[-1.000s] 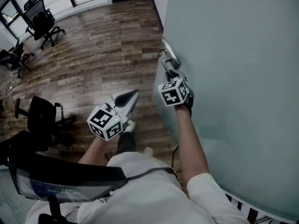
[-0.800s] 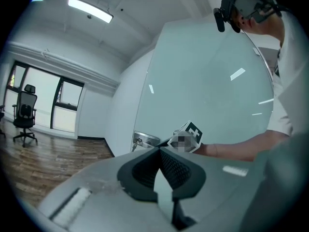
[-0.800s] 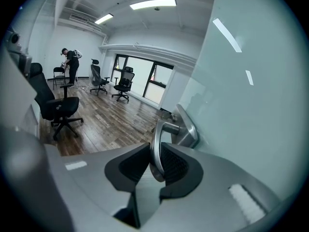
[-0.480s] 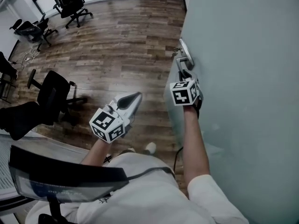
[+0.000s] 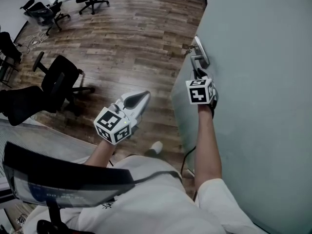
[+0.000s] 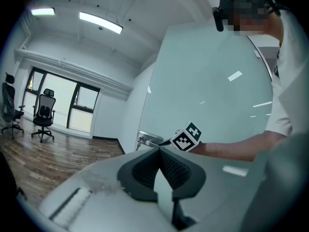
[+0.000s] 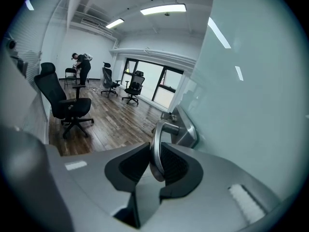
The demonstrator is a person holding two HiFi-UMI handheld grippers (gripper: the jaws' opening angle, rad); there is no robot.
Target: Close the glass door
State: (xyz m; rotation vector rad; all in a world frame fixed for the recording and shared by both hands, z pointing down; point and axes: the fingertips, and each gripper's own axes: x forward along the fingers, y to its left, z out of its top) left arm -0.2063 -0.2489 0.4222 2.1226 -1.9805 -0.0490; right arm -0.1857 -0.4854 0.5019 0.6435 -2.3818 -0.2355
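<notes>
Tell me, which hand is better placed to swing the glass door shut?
Right. The right tongs grip the metal door handle; the left tongs are shut on nothing, off the glass door.

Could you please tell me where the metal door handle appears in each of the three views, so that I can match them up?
Head view: the door handle is upper right of centre, just above the right hand-held gripper.
Left gripper view: the handle is small, near centre, at the door's edge.
Right gripper view: its lever is at centre, clamped between the jaws.
Shared landmark: the frosted glass door, on the right of every view.
</notes>
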